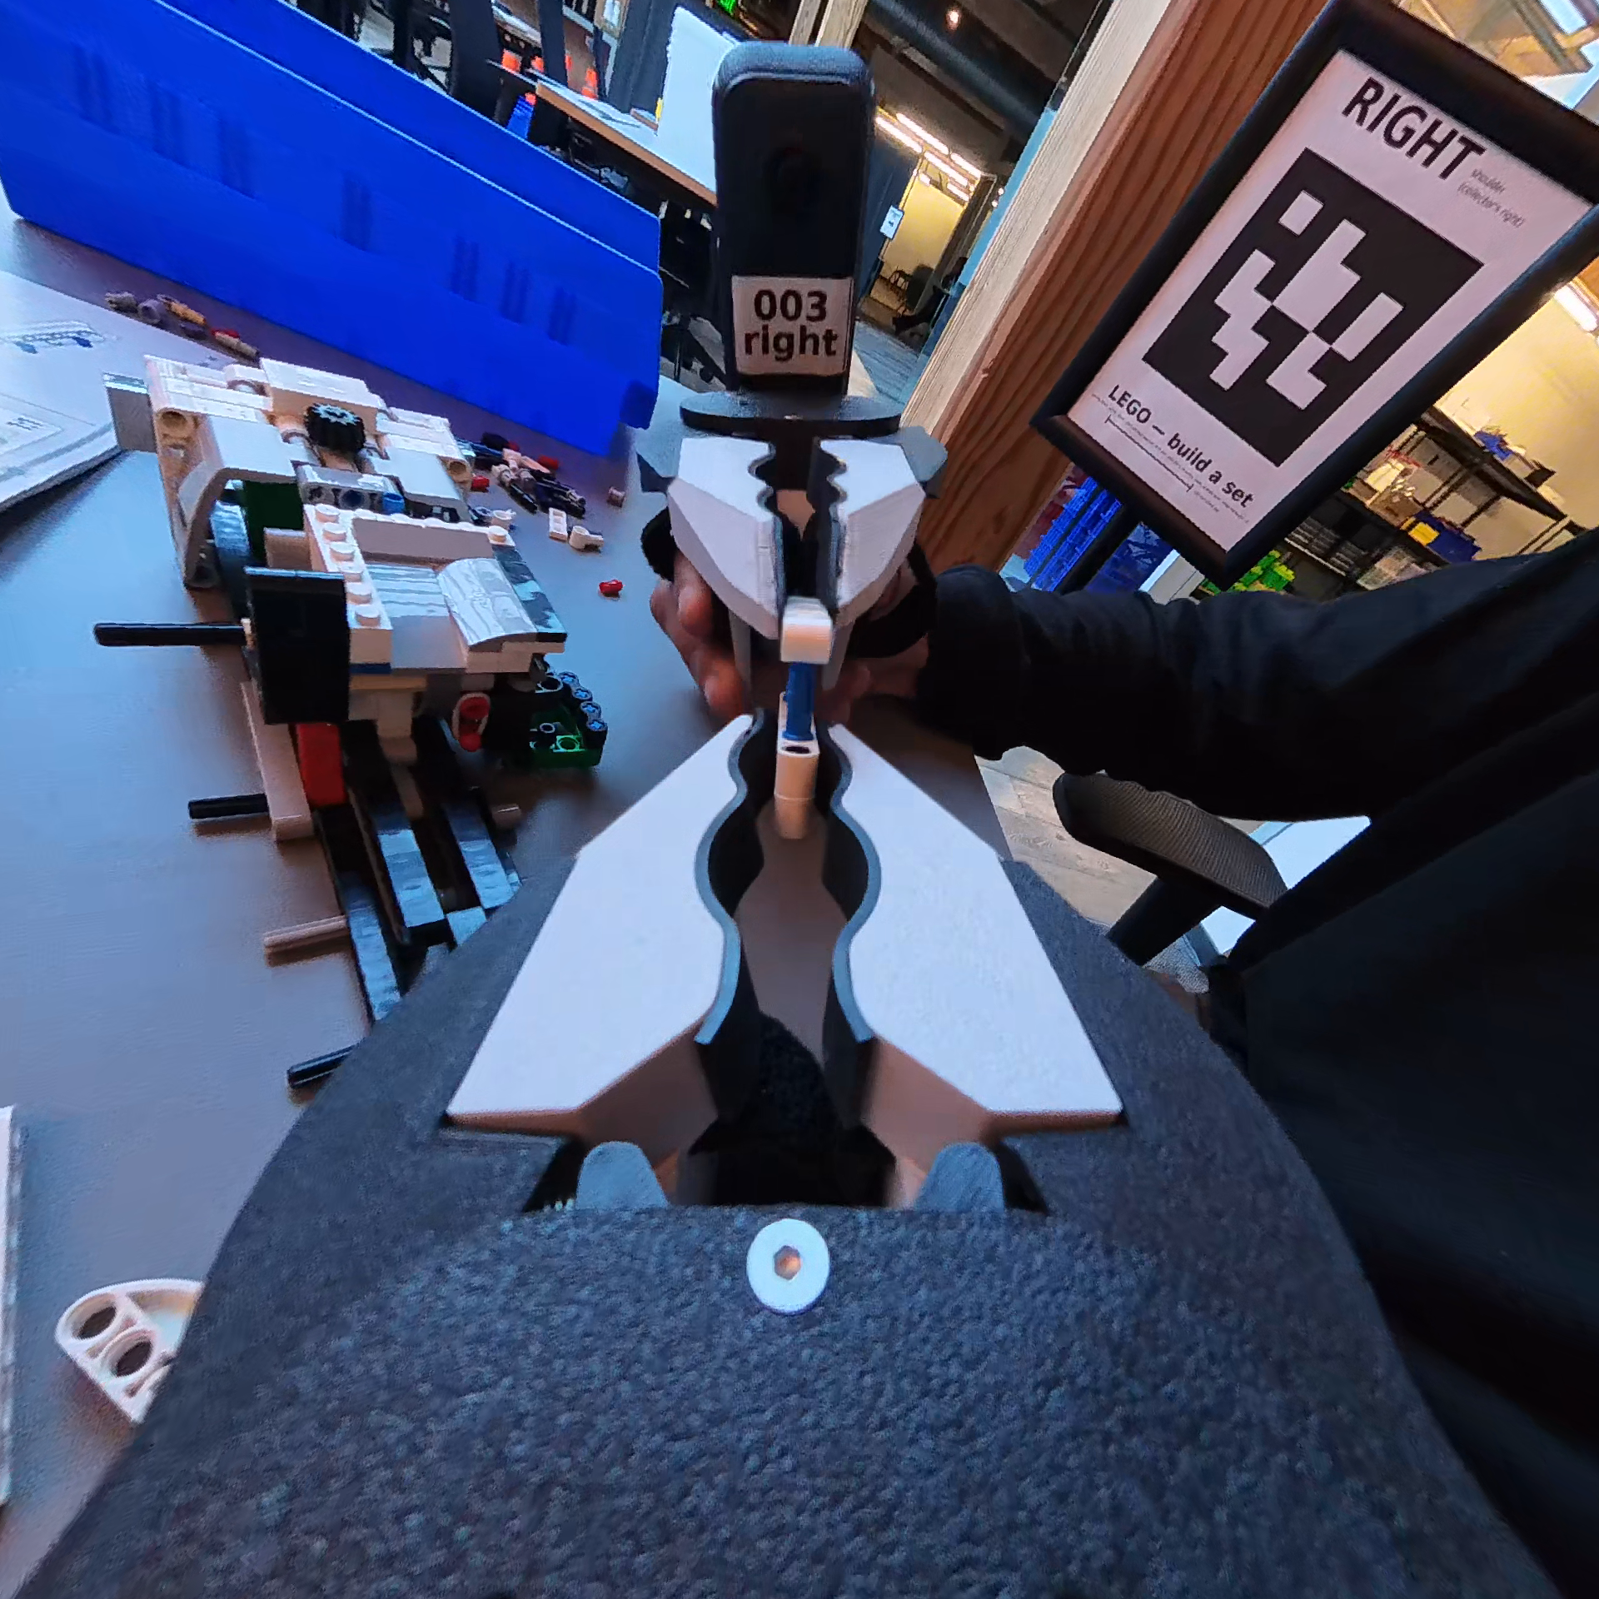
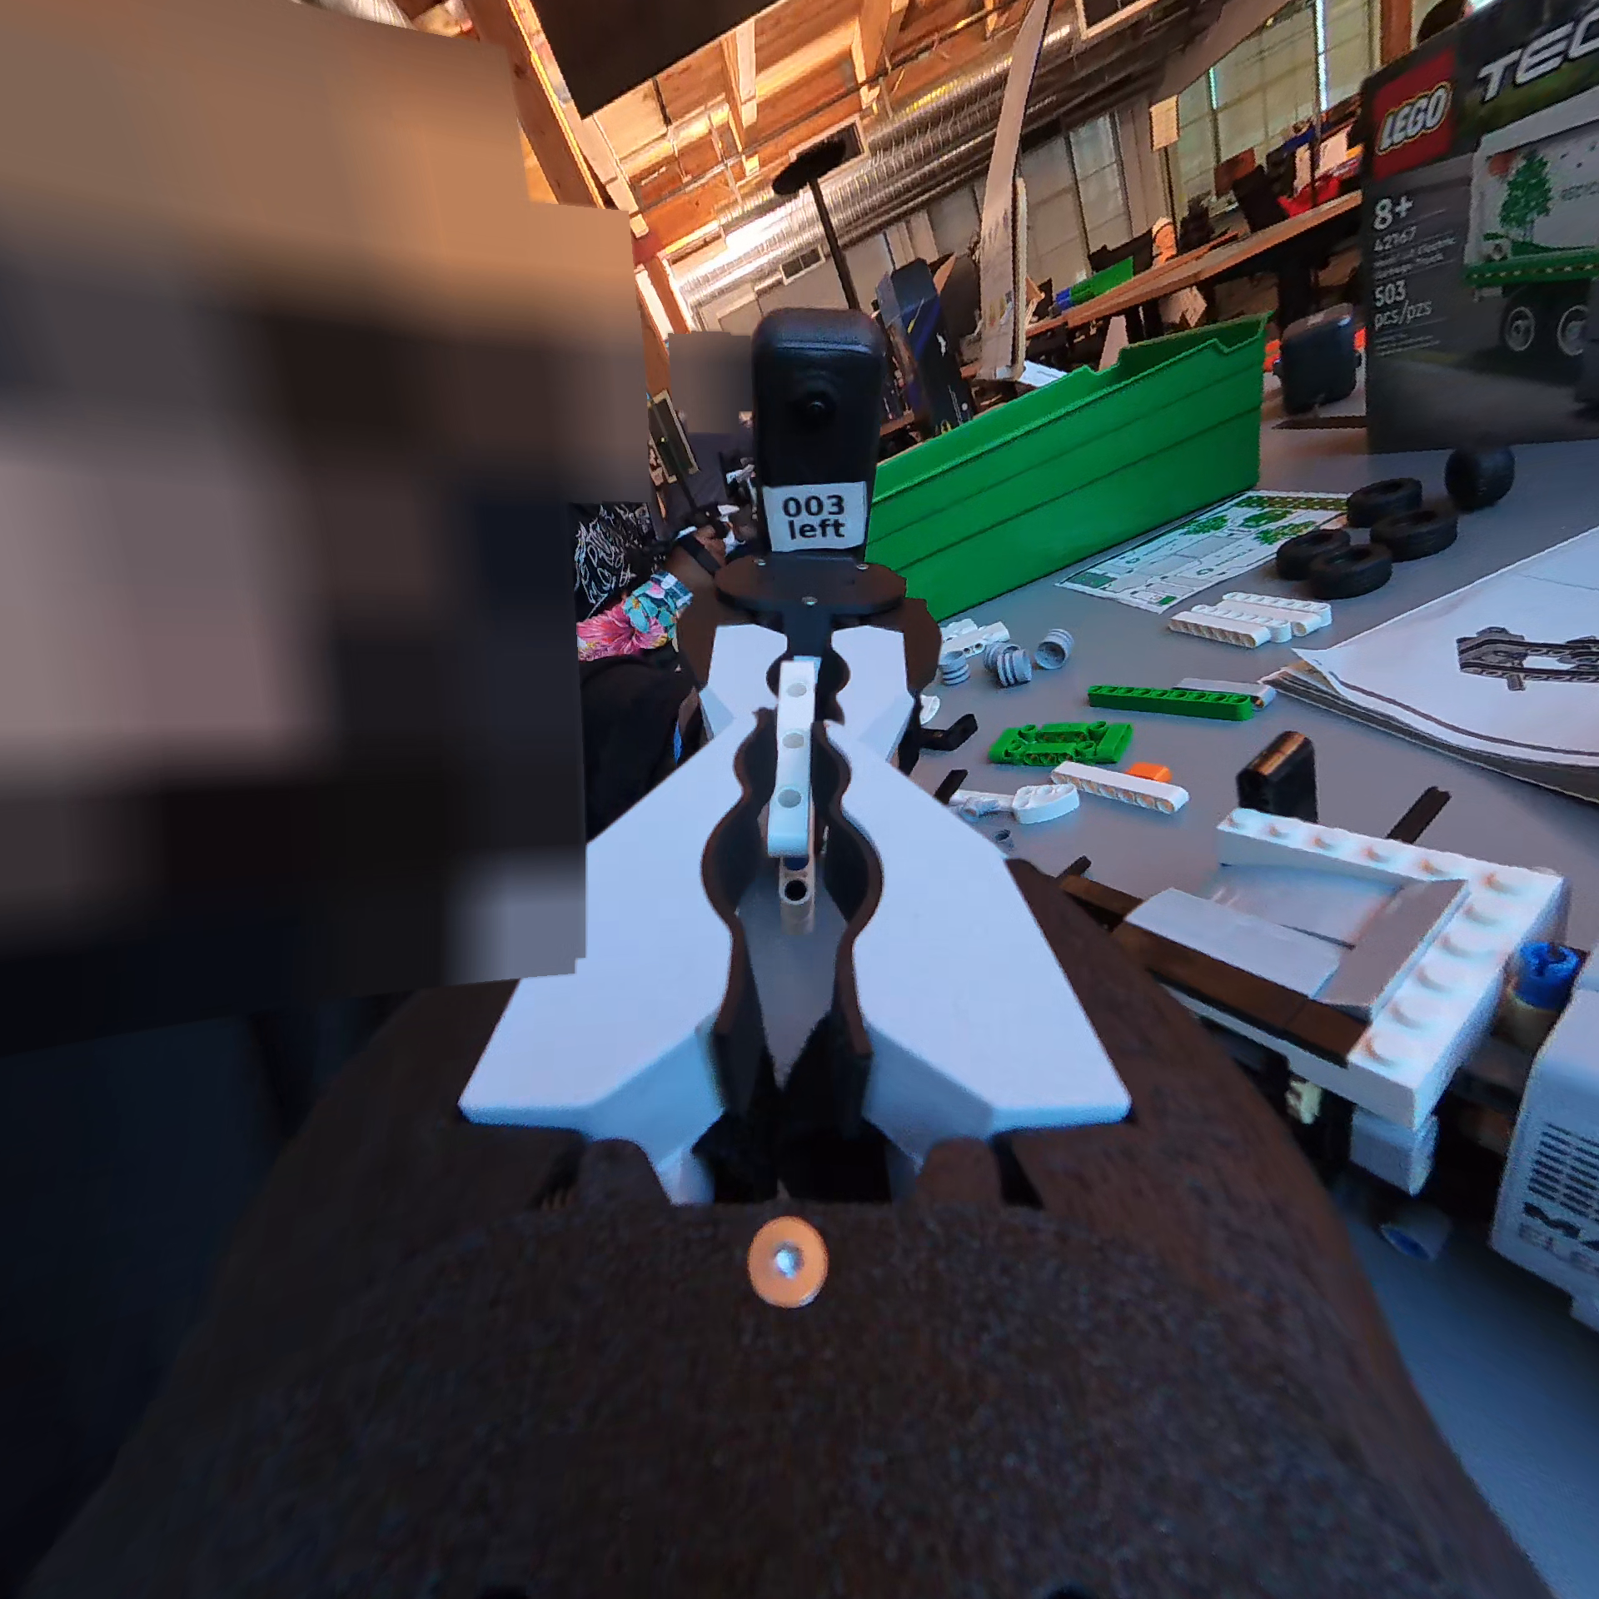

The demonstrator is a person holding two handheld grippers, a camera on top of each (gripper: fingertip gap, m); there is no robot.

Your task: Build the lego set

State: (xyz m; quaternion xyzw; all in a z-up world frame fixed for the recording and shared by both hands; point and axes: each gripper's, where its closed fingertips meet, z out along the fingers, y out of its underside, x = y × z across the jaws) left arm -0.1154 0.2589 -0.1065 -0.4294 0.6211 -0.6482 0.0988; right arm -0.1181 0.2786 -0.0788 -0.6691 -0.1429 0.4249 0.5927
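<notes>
My left gripper (image 1: 794,735) and right gripper (image 1: 809,623) meet tip to tip above the table edge. The left is shut on a tan piece (image 1: 794,783) with a blue pin (image 1: 798,692) sticking out of it. The right is shut on a white beam (image 1: 809,629) that sits on the pin's far end. In the right wrist view the right gripper (image 2: 796,735) holds the white beam (image 2: 792,761) with three holes. The tan piece (image 2: 796,900) hangs under it, and the left gripper (image 2: 800,683) faces it. The partly built truck (image 1: 363,562) lies to the left.
A blue bin (image 1: 303,199) stands behind the truck, with small loose parts (image 1: 536,484) beside it. The right wrist view shows the truck (image 2: 1384,952), a green bin (image 2: 1064,484), black tyres (image 2: 1376,536), white beams (image 2: 1246,614), a green beam (image 2: 1168,701), instruction sheets (image 2: 1471,692) and the set box (image 2: 1488,234). A framed sign (image 1: 1298,277) stands on the right. Both grippers' tips are close together, under 4 cm apart.
</notes>
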